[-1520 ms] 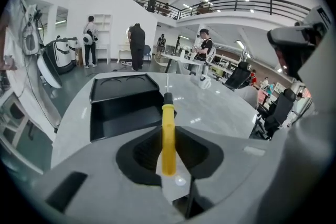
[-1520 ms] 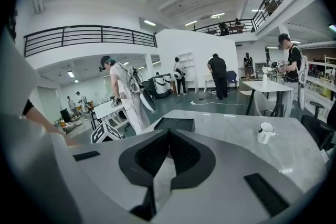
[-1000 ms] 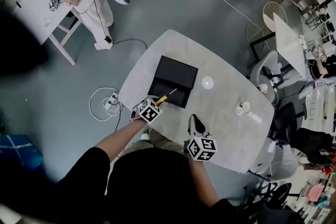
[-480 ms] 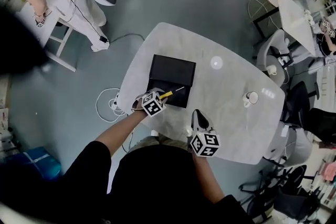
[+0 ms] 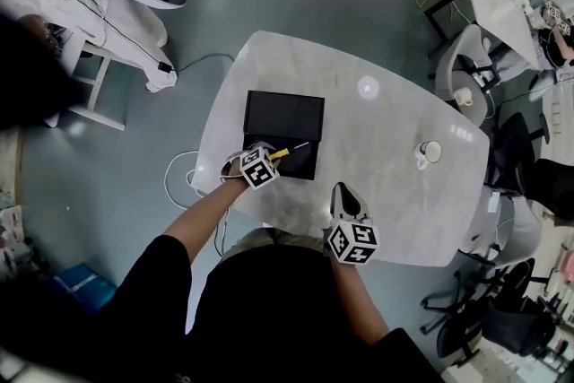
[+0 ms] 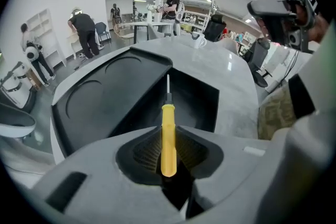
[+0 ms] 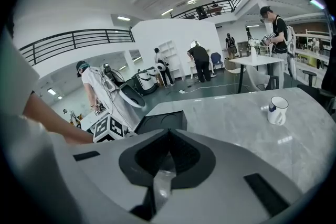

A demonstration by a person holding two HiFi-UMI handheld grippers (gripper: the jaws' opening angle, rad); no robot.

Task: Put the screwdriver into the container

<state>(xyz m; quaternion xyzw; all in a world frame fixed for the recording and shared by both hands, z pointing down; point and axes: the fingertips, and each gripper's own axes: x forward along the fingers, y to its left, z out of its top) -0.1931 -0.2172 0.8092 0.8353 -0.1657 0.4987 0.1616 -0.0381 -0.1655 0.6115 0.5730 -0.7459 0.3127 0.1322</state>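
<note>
- My left tool [image 6: 168, 150] is clenched on the screwdriver [image 6: 168, 132], its ribbed pads pressing both sides of the yellow handle.
- The butt of the handle sits deep between the jaws, and the thin metal shaft points straight ahead, out over the container [image 6: 195, 93].
- From the head view, the left tool [image 5: 270, 158] is at the container's [image 5: 254, 145] near edge, with the screwdriver [image 5: 280, 153] angled across the open compartment.
- I can't tell whether the tip touches the container's floor or hangs above it.
- The container is black and lies open: a flat lid [image 5: 283, 113] with two round recesses lies on its far side, and the deeper tray is closer to me.
- My right tool [image 7: 168, 136] is closed with nothing in it, the jaws meeting at their tips.
- In the head view, the right tool [image 5: 343, 190] is off to the container's right and nearer to me, over the pale marble tabletop [image 5: 386, 126].
- A white mug [image 5: 429, 152] stands well to the container's right, clear of both tools; the right gripper view shows the mug [image 7: 276, 110] upright.
</note>
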